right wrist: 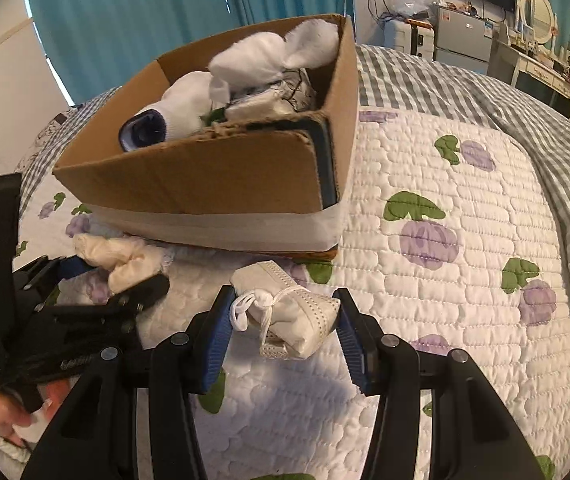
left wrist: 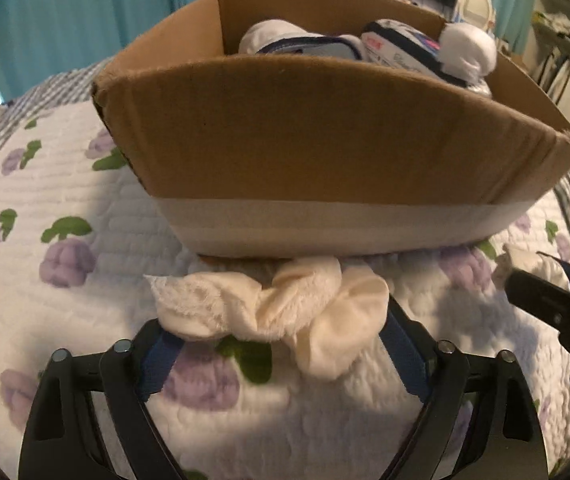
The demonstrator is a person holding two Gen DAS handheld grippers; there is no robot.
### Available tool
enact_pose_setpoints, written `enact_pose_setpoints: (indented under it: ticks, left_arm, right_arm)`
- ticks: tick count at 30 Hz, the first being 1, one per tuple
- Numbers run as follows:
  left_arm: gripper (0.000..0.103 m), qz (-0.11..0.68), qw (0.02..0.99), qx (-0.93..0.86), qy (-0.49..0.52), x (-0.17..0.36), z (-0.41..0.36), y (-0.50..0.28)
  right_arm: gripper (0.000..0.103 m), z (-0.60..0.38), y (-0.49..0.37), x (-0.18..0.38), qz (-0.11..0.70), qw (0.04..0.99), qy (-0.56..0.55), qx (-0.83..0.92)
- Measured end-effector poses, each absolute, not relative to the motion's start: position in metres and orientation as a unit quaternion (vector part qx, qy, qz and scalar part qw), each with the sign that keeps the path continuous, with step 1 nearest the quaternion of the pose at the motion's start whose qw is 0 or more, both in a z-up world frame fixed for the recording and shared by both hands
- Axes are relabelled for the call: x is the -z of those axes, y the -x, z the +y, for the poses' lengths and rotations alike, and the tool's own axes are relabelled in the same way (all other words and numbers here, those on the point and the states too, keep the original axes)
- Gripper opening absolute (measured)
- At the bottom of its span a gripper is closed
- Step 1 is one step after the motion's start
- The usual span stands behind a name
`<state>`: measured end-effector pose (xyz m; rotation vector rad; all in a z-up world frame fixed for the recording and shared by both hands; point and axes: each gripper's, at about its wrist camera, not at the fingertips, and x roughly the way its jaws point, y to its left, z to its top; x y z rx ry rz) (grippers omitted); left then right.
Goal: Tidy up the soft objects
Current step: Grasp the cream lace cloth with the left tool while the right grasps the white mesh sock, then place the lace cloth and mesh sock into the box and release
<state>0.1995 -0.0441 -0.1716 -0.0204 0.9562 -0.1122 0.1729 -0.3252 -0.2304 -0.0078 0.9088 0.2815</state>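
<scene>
Cream fleece scrunchie (left wrist: 281, 312) lying on the quilt (left wrist: 65, 200), just in front of the box (left wrist: 325, 136), between the spread blue pads of the left tool (left wrist: 281, 344). Jaws wide, pads flanking but not pinching it; nothing gripped. Same scrunchie (right wrist: 121, 258) at left in the right view, with the left tool (right wrist: 113, 284) around it.

White cloth pouch (right wrist: 293, 312) with a tied white drawstring, also on the quilt, near the box's front corner. Set between the blue pads of the right tool (right wrist: 285, 320), jaws parted about as wide as the pouch; right pad at its end, left pad beside the knot; firm contact impossible to tell. Not lifted, resting on the quilt. Right tool (left wrist: 557, 304) also showing at the right edge of the left view.

Cardboard box with a pale band along its base, open on top, sitting on the bed. Inside: white socks (right wrist: 245, 60), a rolled sock with a dark blue opening (right wrist: 145, 130), and patterned fabric pieces piled near the rim.

White quilt printed with purple flowers and green leaves, over a grey checked cover (right wrist: 445, 76). Teal curtains (right wrist: 145, 12) behind; a desk with an oval mirror (right wrist: 537, 8) far right.
</scene>
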Motion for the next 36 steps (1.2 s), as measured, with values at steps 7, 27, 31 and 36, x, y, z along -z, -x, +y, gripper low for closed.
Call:
enact_pose_setpoints:
  ticks: [7, 27, 31, 36]
  left_arm:
    - [0.039, 0.456, 0.887, 0.069, -0.011, 0.165, -0.041, -0.181]
    - [0.039, 0.303, 0.947, 0.104, -0.033, 0.004, -0.054, -0.102]
    - [0.039, 0.286, 0.952, 0.108, -0.031, -0.015, -0.049, -0.115]
    - [0.039, 0.285, 0.953, 0.099, -0.038, -0.017, -0.047, -0.147]
  right_arm:
    - [0.05, -0.324, -0.166, 0.225, 0.429, 0.893, 0.002, -0.134]
    - [0.049, -0.316, -0.08, 0.084, 0.314, 0.939, 0.035, -0.139]
    - [0.05, -0.311, -0.086, 0.059, 0.293, 0.944, 0.041, -0.144]
    - [0.05, -0.301, -0.116, 0.041, 0.282, 0.946, 0.032, -0.156]
